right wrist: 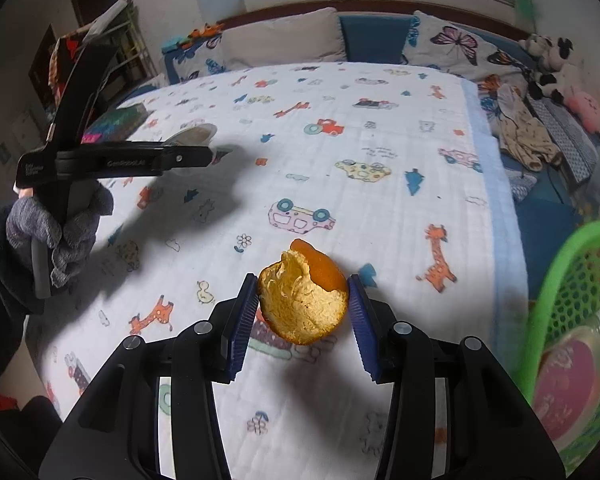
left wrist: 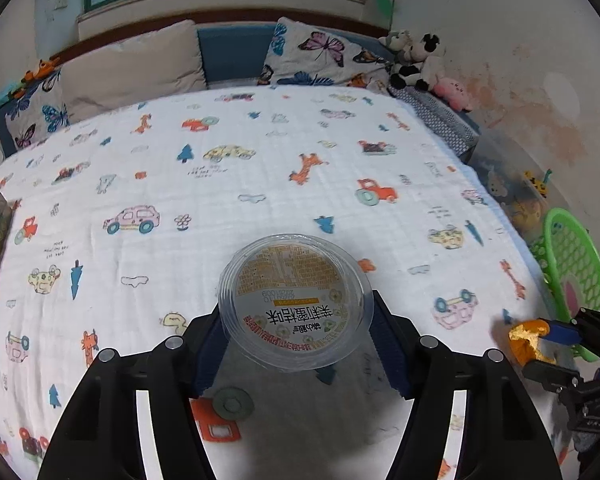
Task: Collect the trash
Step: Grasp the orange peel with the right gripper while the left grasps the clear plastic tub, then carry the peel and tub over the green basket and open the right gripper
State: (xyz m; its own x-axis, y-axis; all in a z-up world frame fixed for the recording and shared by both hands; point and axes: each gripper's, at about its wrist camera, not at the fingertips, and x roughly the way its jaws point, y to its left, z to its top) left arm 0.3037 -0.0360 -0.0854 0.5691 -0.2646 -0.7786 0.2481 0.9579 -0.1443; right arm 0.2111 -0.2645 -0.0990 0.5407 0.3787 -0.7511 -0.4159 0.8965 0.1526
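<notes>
My left gripper (left wrist: 296,320) is shut on a clear plastic cup lid with a yellow printed label (left wrist: 294,300), held above the bed. My right gripper (right wrist: 303,300) is shut on a piece of orange peel (right wrist: 304,300), held above the bed's right part. The peel and right gripper also show at the right edge of the left wrist view (left wrist: 530,340). The left gripper with the lid shows side-on in the right wrist view (right wrist: 204,148). A green plastic basket (right wrist: 560,280) stands right of the bed, with a pink-lidded container (right wrist: 568,380) in it.
The bed has a white sheet with cartoon prints (left wrist: 260,184). Pillows (left wrist: 320,56) and plush toys (left wrist: 420,60) line the headboard. A dark book-like object (right wrist: 116,120) lies at the bed's left edge. Crumpled cloth (right wrist: 528,136) lies at the right side.
</notes>
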